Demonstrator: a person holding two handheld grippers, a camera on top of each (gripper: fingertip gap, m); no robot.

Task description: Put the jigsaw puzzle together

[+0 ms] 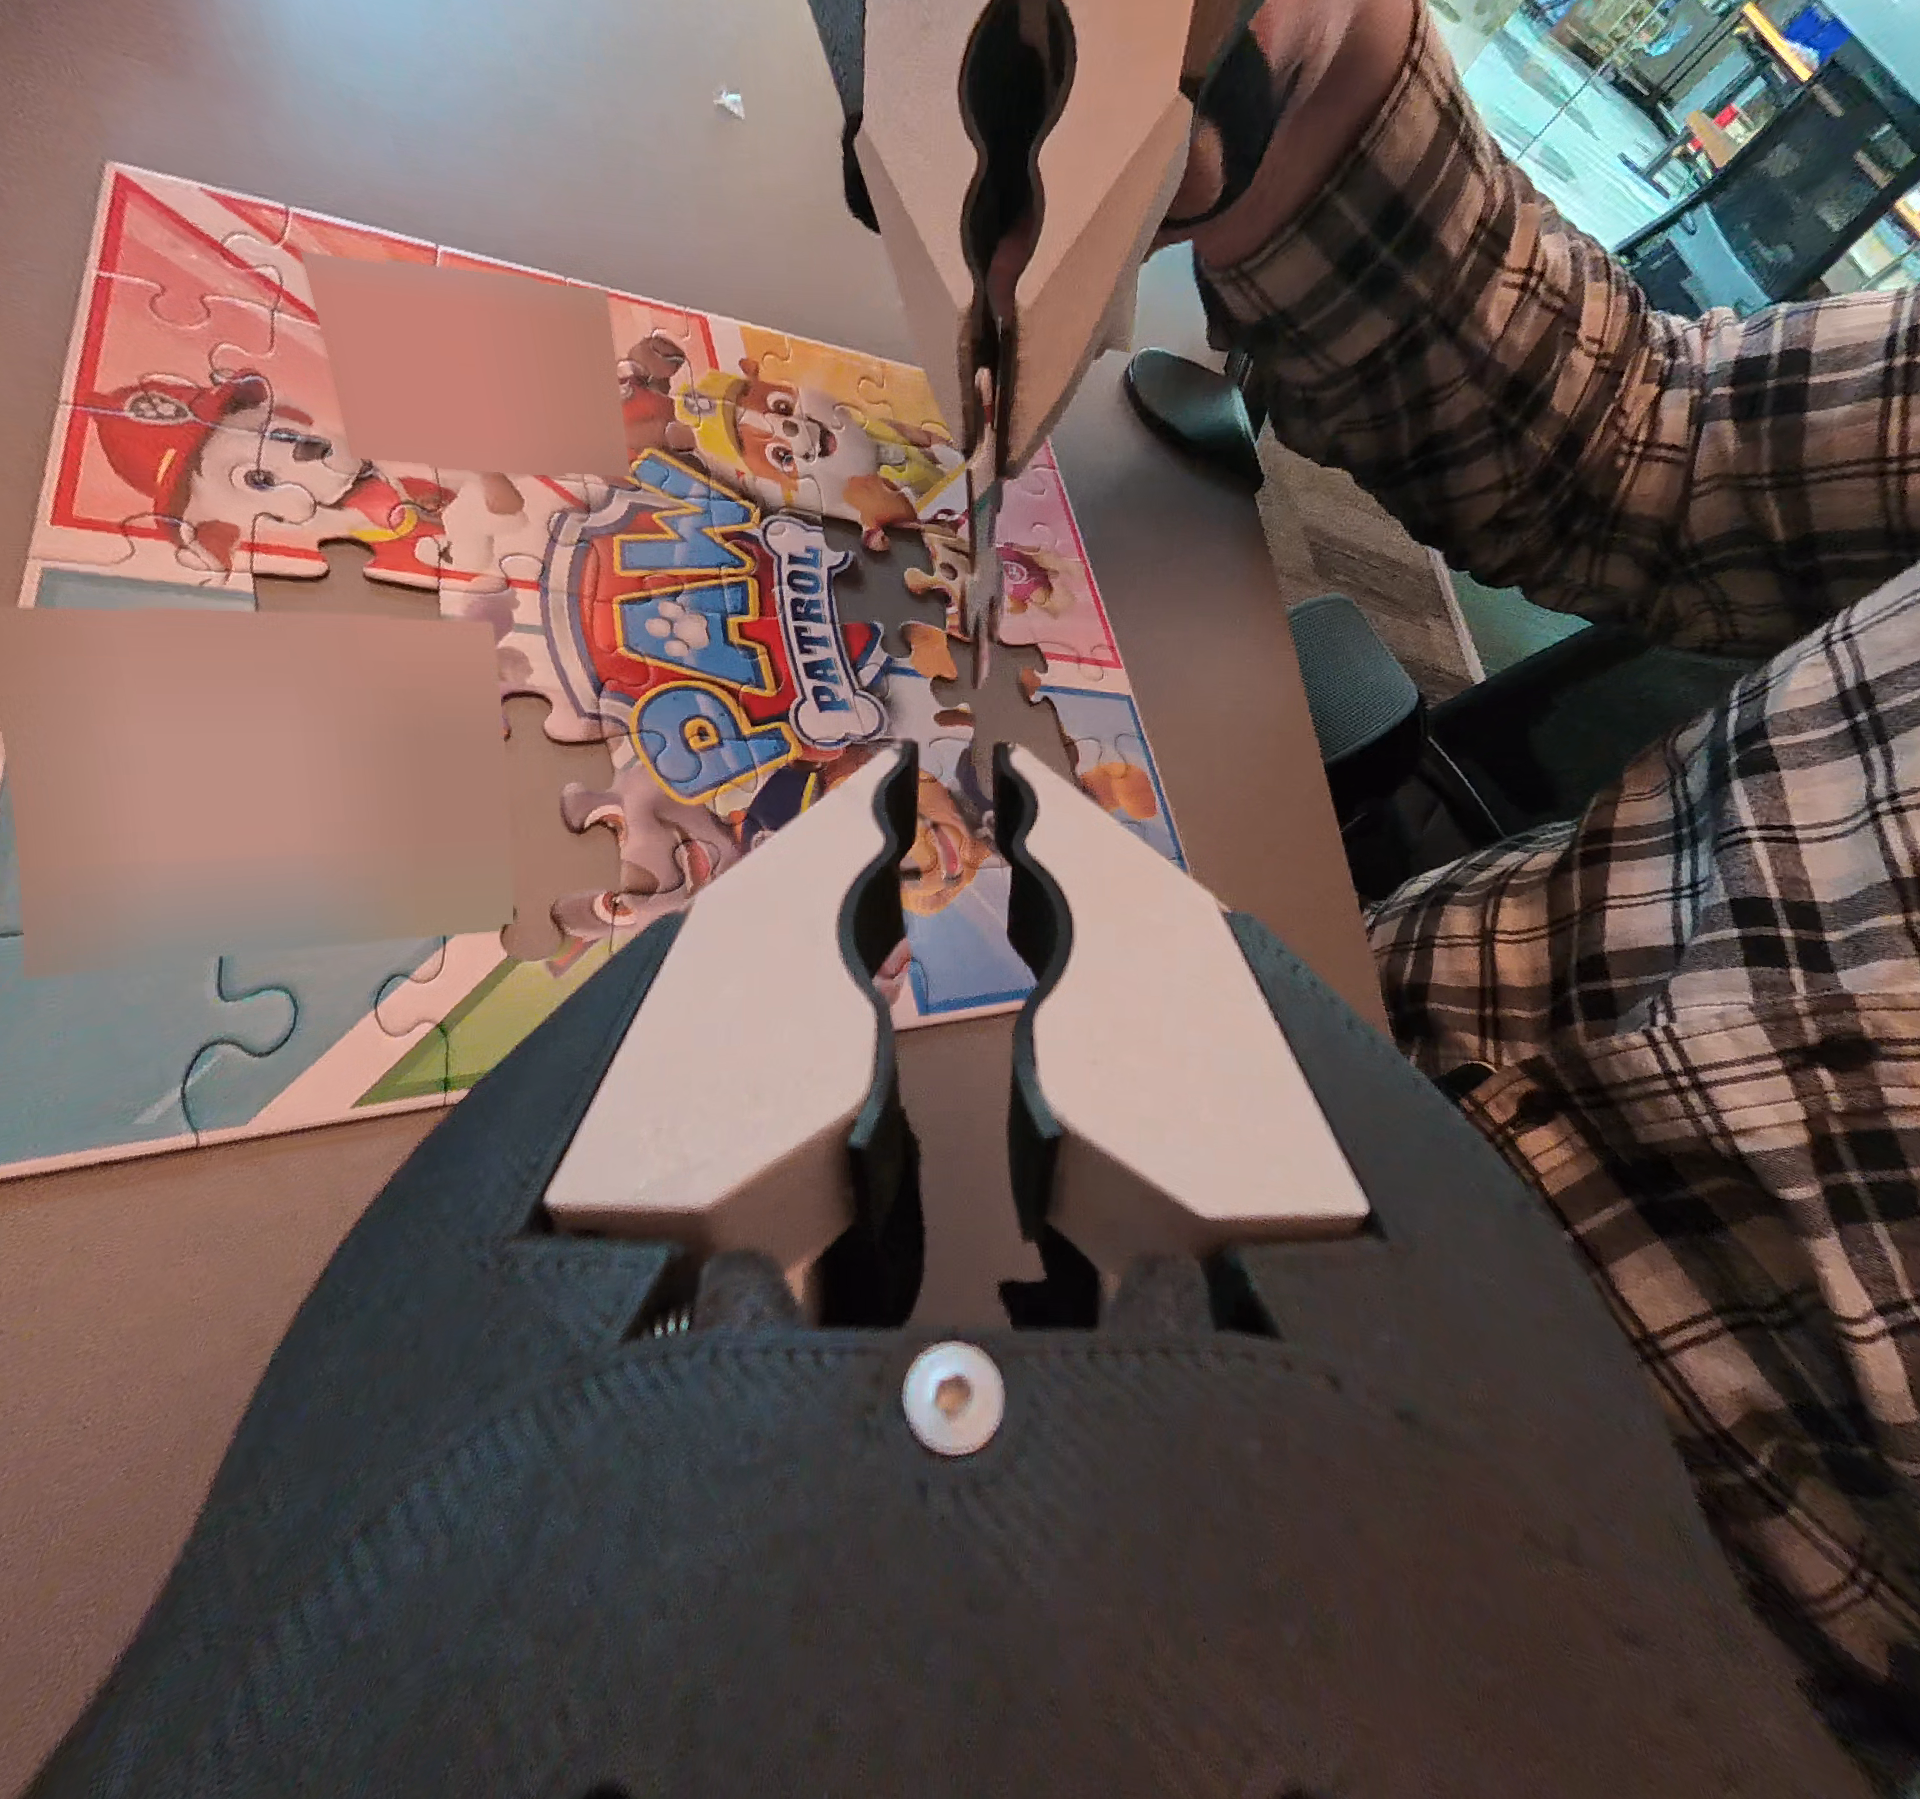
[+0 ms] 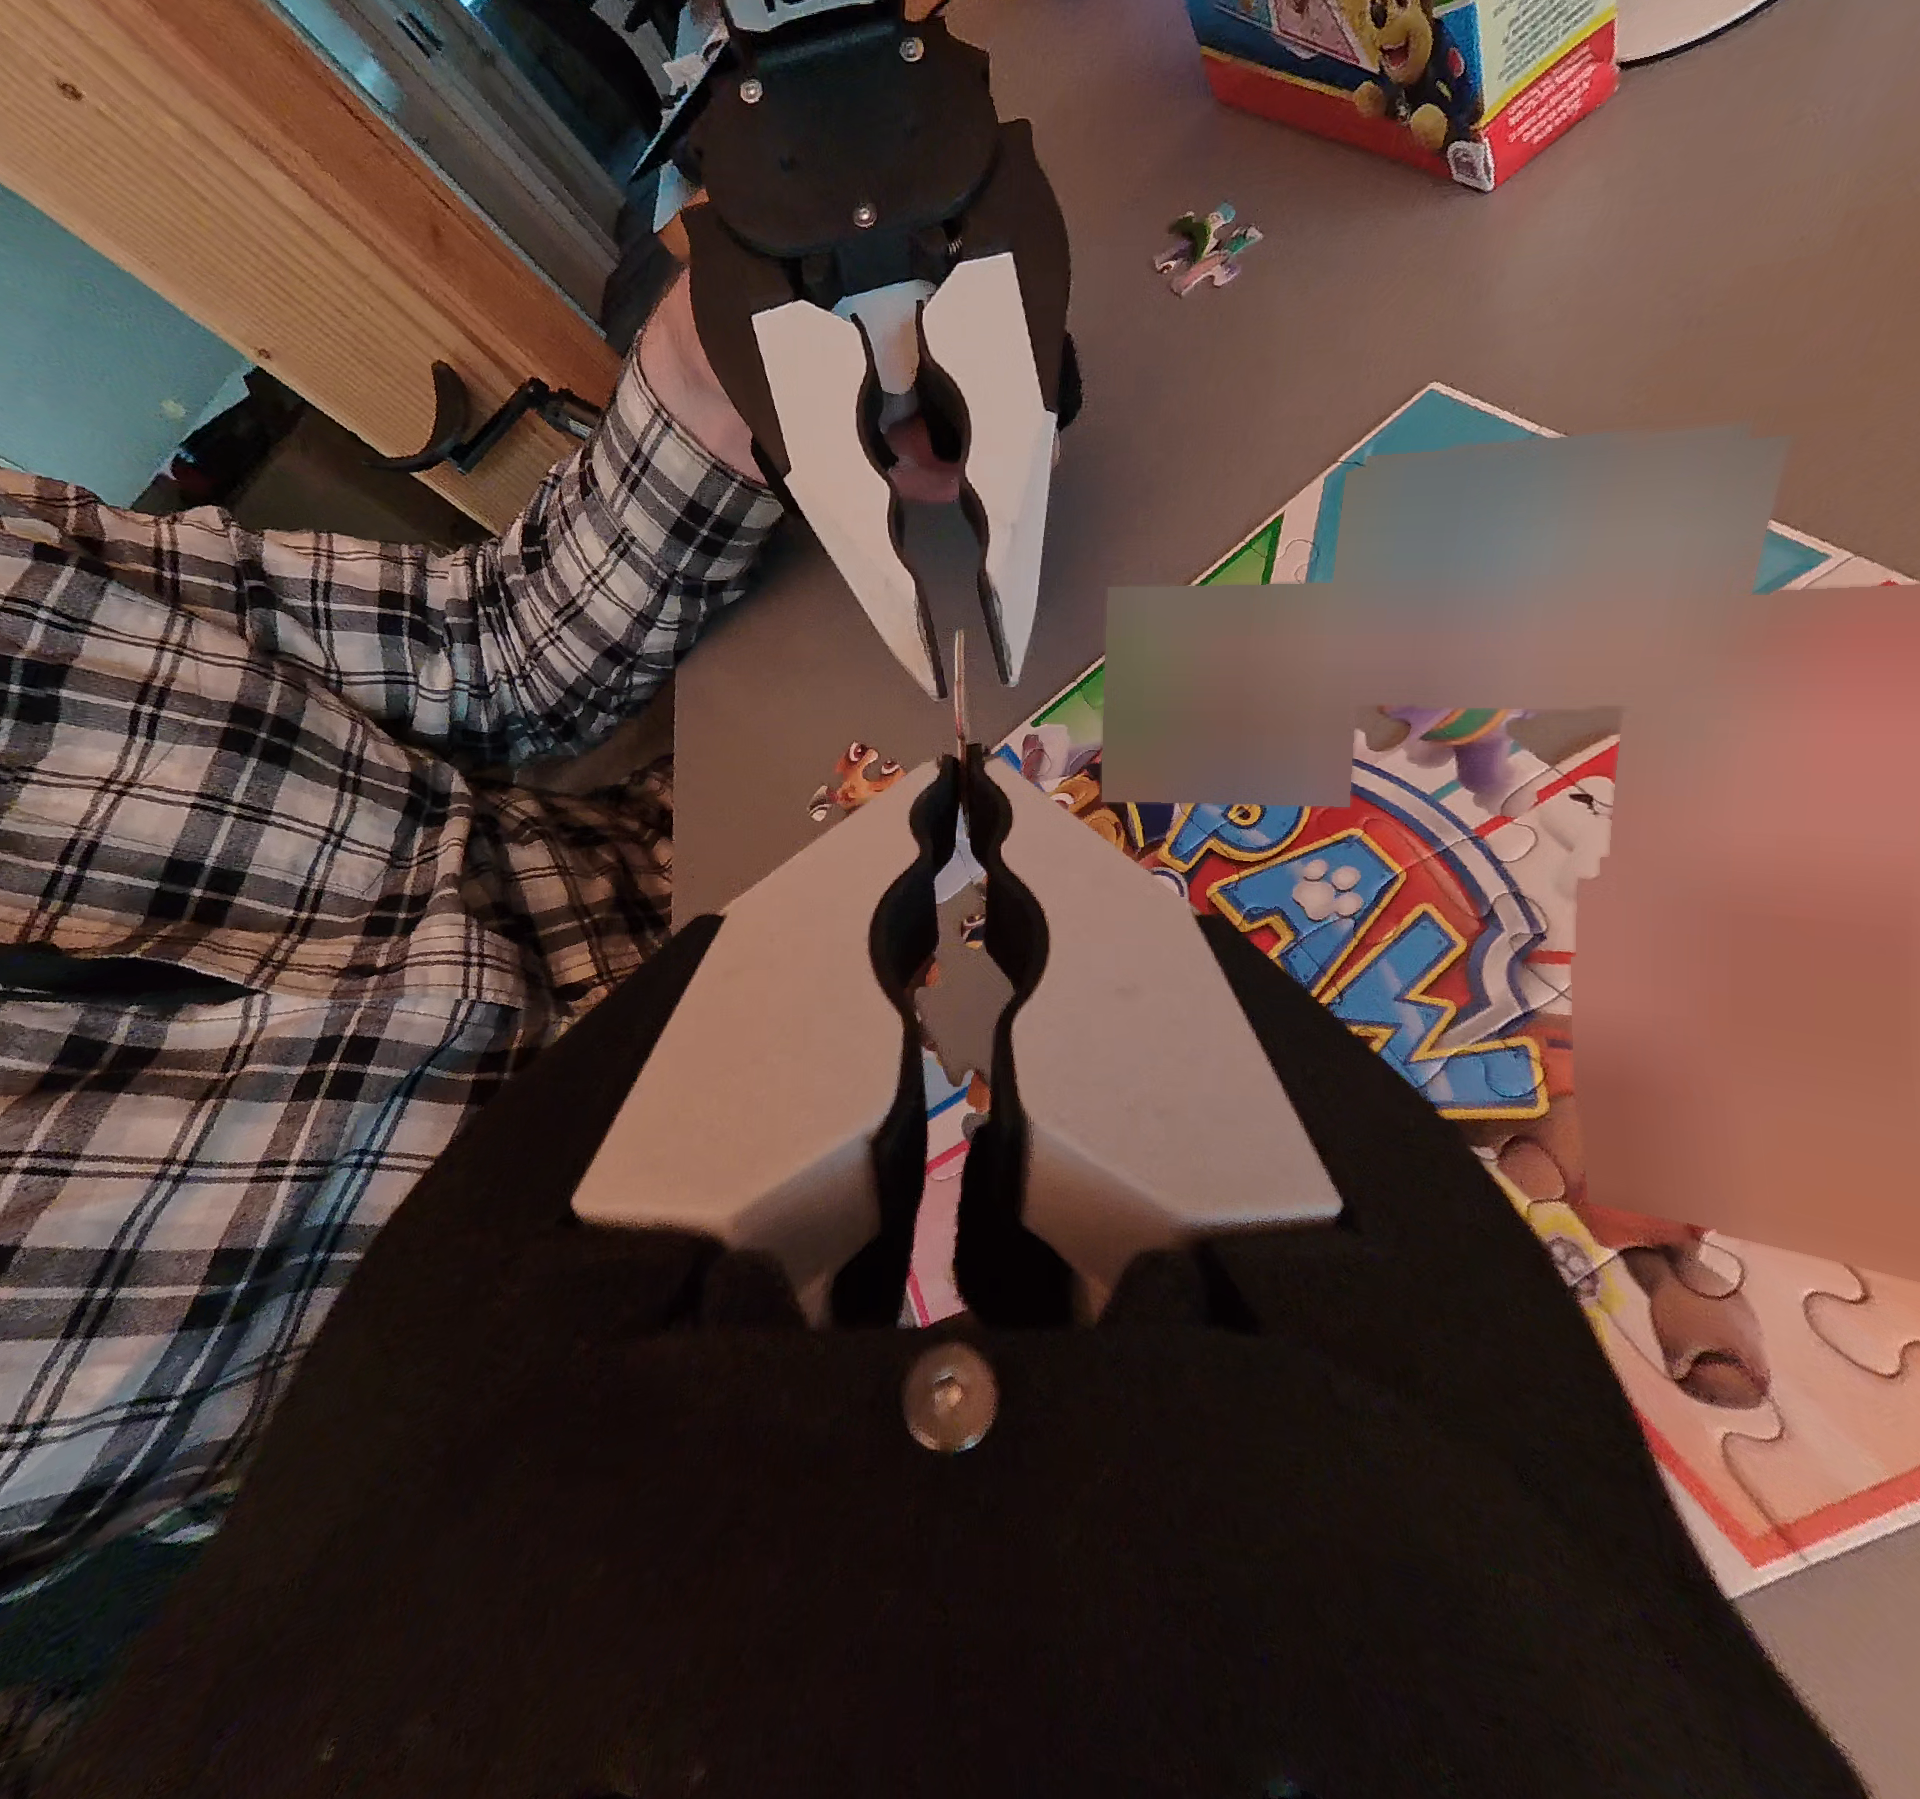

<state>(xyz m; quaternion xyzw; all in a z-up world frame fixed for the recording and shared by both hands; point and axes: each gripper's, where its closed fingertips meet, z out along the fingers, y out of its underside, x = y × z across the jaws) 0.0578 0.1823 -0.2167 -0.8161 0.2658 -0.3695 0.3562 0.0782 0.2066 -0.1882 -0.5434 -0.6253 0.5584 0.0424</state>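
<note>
1. We're holding a single puzzle piece (image 2: 958,700) edge-on in the right gripper (image 1: 987,461), its jaws clenched on the piece's near end, with the far end sticking out toward the left gripper (image 2: 961,679).
2. The left gripper sits with its jaws parted and nothing between them. In the right wrist view the piece's free edge reaches just up to that gap, so a hand-over or a regrip looks like the step in hand.
3. The jigsaw puzzle (image 1: 665,606) lies flat on the brown table (image 1: 416,35), mostly assembled. From the left wrist view we see an open hole (image 1: 883,586) near its centre, right below the held piece, and more gaps along the lower left of the picture.
4. To do this well, we'd keep the piece steady and vertical while the left jaws come onto its free end. Release on the right only once the left has a firm hold.
5. Then lay the piece flat over the hole and match its tabs to the outline before pressing down; forcing it could lift the neighbours.
6. Two loose pieces wait on the table — one (image 2: 857,778) near the puzzle's edge, another (image 2: 1205,248) toward the puzzle box (image 2: 1392,24).
</note>
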